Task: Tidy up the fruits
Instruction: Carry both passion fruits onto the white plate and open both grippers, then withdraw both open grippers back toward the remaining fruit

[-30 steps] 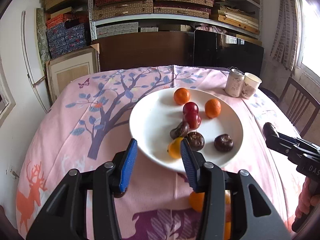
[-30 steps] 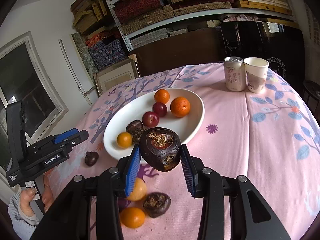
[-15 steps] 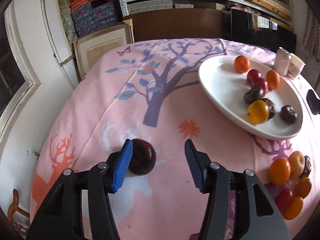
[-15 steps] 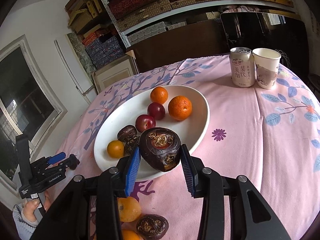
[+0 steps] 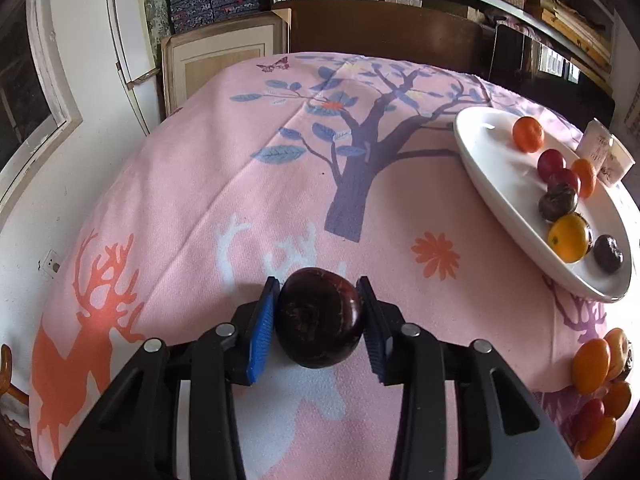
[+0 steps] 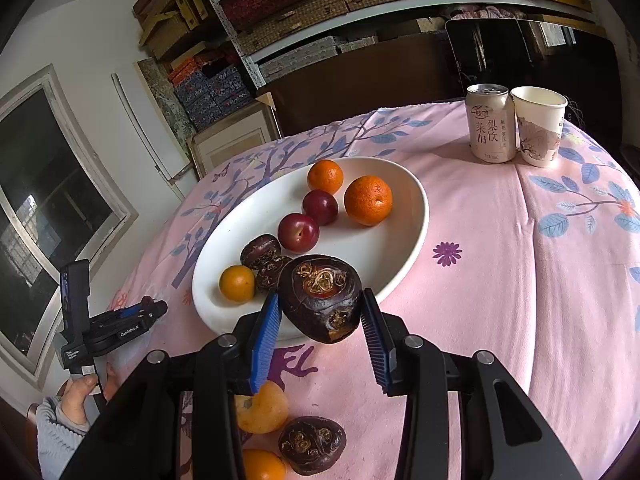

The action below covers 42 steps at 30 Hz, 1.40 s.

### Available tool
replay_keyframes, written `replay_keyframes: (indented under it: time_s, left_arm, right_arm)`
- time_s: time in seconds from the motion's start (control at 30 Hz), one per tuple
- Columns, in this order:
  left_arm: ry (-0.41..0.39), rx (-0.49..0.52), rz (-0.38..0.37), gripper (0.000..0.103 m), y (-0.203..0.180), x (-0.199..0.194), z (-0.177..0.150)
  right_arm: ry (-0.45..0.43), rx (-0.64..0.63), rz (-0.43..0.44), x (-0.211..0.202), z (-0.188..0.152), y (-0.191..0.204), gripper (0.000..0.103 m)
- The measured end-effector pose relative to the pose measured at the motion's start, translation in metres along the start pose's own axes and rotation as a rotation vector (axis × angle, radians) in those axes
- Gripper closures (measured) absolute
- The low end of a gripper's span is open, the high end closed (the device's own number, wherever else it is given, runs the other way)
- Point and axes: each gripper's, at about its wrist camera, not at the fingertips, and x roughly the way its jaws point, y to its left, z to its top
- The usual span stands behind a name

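Observation:
My left gripper (image 5: 319,320) is shut on a dark water chestnut (image 5: 319,318) low over the pink tablecloth, left of the white plate (image 5: 492,184). My right gripper (image 6: 320,316) is shut on another dark water chestnut (image 6: 320,298) and holds it over the near rim of the white plate (image 6: 404,240). The plate holds oranges (image 6: 368,200), plums (image 6: 298,232) and dark chestnuts (image 6: 261,251). The left gripper also shows in the right wrist view (image 6: 148,309), far left of the plate.
Loose oranges (image 5: 591,365) and other fruit lie on the cloth at the near right; one orange (image 6: 262,408) and a chestnut (image 6: 312,444) lie under my right gripper. A drink can (image 6: 490,122) and paper cup (image 6: 538,126) stand at the back right. Shelves and boxes stand behind the table.
My left gripper has swung left away from the plate, come down over the loose chestnut and shut on it. My right gripper has moved forward with its chestnut towards the plate.

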Motion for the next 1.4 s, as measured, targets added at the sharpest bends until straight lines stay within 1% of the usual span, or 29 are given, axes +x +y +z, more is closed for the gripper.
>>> replay_keyframes:
  time_s: [0.1, 0.17, 0.2, 0.3, 0.4, 0.47, 0.57, 0.63, 0.67, 0.7, 0.77, 0.83, 0.9, 0.97, 1.1, 1.13, 1.2, 1.3, 1.33, 1.4]
  left_arm:
    - [-0.064, -0.026, -0.059, 0.064, -0.004, -0.022, 0.003]
    - [-0.107, -0.031, -0.108, 0.064, -0.014, -0.039, 0.01]
    - [-0.127, -0.017, -0.124, 0.064, -0.024, -0.047, 0.016]
    - [-0.164, 0.076, -0.146, 0.064, -0.067, -0.058, 0.036]
    - [-0.182, 0.151, -0.158, 0.064, -0.107, -0.055, 0.053]
    - [-0.184, 0.182, -0.155, 0.064, -0.127, -0.046, 0.061]
    - [-0.173, 0.171, -0.147, 0.064, -0.138, -0.027, 0.065]
    - [-0.16, 0.163, -0.163, 0.045, -0.136, -0.017, 0.066]
    - [-0.158, 0.162, -0.163, 0.029, -0.134, -0.014, 0.064]
    - [-0.163, 0.162, -0.152, 0.022, -0.131, -0.014, 0.063]
    - [-0.164, 0.162, -0.143, 0.022, -0.127, -0.016, 0.061]
    - [-0.168, 0.153, -0.151, 0.019, -0.122, -0.021, 0.059]
    - [-0.182, 0.151, -0.144, 0.011, -0.119, -0.029, 0.053]
    - [-0.19, 0.161, -0.134, 0.01, -0.117, -0.036, 0.046]
    - [-0.188, 0.179, -0.15, 0.01, -0.116, -0.049, 0.03]
    - [-0.187, 0.187, -0.154, 0.01, -0.116, -0.053, 0.023]
    - [-0.181, 0.206, -0.161, 0.007, -0.116, -0.059, 0.007]
    - [-0.151, 0.243, -0.169, 0.006, -0.119, -0.062, -0.017]
    - [-0.138, 0.262, -0.166, 0.006, -0.121, -0.062, -0.025]
    - [-0.136, 0.297, -0.154, 0.006, -0.127, -0.064, -0.036]
  right_arm:
    - [-0.019, 0.006, -0.004, -0.004, 0.003, -0.003, 0.062]
    - [-0.034, 0.012, -0.008, -0.007, 0.006, -0.005, 0.062]
    - [-0.038, 0.016, -0.011, -0.006, 0.008, -0.006, 0.062]
    - [-0.042, 0.027, -0.027, 0.001, 0.018, -0.008, 0.062]
    - [-0.035, 0.012, -0.051, 0.012, 0.026, -0.007, 0.062]
    - [-0.03, 0.004, -0.071, 0.023, 0.031, -0.007, 0.062]
    - [-0.009, 0.018, -0.073, 0.041, 0.036, -0.011, 0.062]
    - [0.002, 0.034, -0.059, 0.048, 0.036, -0.015, 0.06]
    - [0.002, 0.049, -0.055, 0.049, 0.035, -0.018, 0.059]
    - [0.003, 0.062, -0.053, 0.05, 0.034, -0.021, 0.055]
    - [-0.001, 0.08, -0.053, 0.047, 0.033, -0.024, 0.051]
    - [-0.012, 0.082, -0.05, 0.043, 0.03, -0.025, 0.051]
    - [-0.017, 0.07, -0.056, 0.037, 0.026, -0.022, 0.049]
    - [-0.017, 0.058, -0.066, 0.031, 0.019, -0.019, 0.045]
    - [-0.028, 0.031, -0.072, 0.016, 0.004, -0.013, 0.044]
    - [-0.037, 0.029, -0.073, 0.011, 0.0, -0.012, 0.044]
    - [-0.047, 0.035, -0.072, 0.001, -0.006, -0.014, 0.039]
    - [-0.046, 0.048, -0.06, -0.011, -0.016, -0.017, 0.038]
    - [-0.043, 0.047, -0.057, -0.014, -0.019, -0.017, 0.038]
    - [-0.042, 0.041, -0.054, -0.019, -0.024, -0.016, 0.035]
